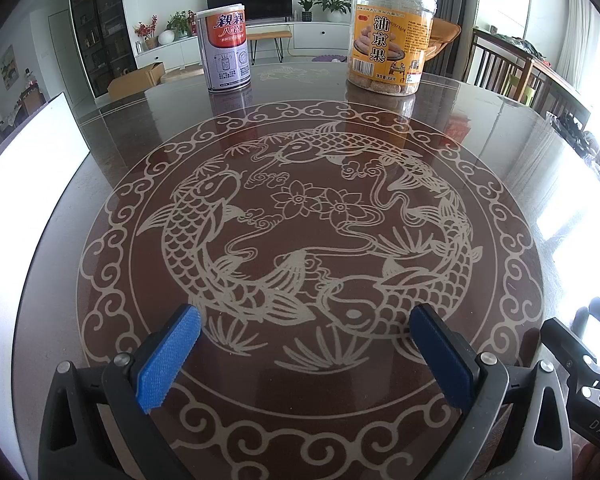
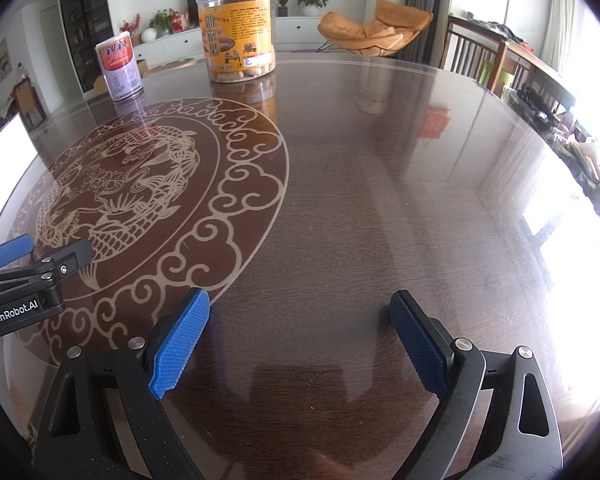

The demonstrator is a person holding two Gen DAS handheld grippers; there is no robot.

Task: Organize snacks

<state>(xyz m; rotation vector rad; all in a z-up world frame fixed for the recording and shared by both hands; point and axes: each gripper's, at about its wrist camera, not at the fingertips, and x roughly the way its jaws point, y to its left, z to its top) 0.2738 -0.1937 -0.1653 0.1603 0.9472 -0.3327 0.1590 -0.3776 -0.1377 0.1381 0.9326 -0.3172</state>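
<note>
A red and silver porridge can (image 1: 225,48) stands upright at the far side of the round table (image 1: 100,128). A clear plastic jar of fried biscuits with an orange label (image 1: 389,36) stands upright to its right. Both show in the right wrist view too, the can (image 2: 120,68) left of the jar (image 2: 238,28). My left gripper (image 1: 306,320) is open and empty, low over the near part of the fish pattern, far from both. My right gripper (image 2: 300,308) is open and empty over bare table. The left gripper also shows at the left edge of the right wrist view (image 2: 44,252).
The table has a glossy glass top with a carp medallion (image 1: 300,220). A white panel (image 1: 32,152) stands past its left edge. Wooden chairs (image 1: 500,68) stand at the far right. An orange lounge chair (image 2: 372,32) and a TV cabinet (image 1: 260,36) are behind.
</note>
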